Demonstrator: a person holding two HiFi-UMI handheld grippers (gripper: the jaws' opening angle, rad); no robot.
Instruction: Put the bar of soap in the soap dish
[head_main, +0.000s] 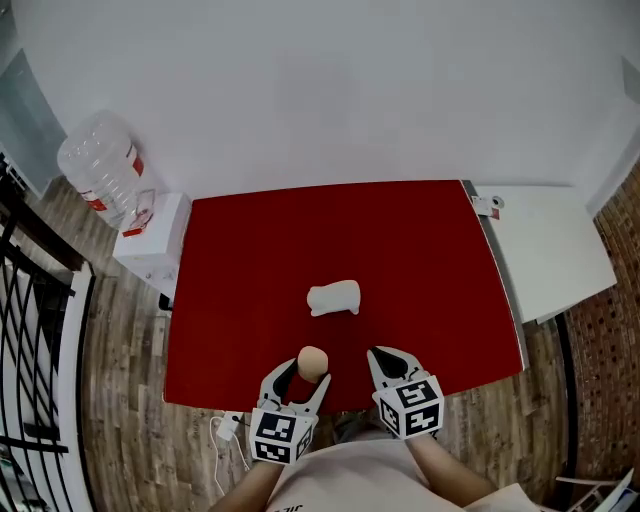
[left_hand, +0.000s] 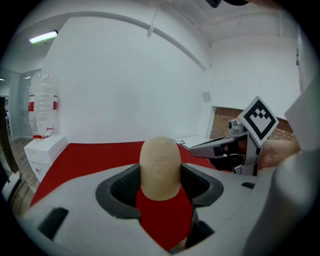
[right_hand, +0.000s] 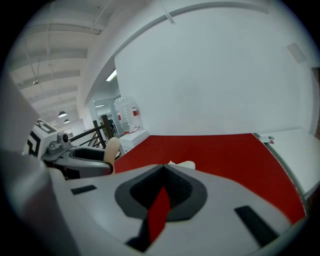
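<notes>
Both grippers are side by side at the near edge of the red table (head_main: 420, 250), tipped a bit down. The left gripper (head_main: 305, 372) squeezes the bar of soap (head_main: 313, 361), and the right gripper (head_main: 386, 358) is closed on nothing. The soap is a smooth tan oval, near the white soap dish (head_main: 333, 297) in the table's middle, and the wall (head_main: 330, 90) is white and the floor (head_main: 120, 350) is wood.

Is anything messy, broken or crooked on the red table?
Nothing stands out. The white soap dish sits flat in the middle of the red table, and nothing is spilled around it. The beige bar of soap stands upright, pinched in the left gripper, and looks whole.
</notes>
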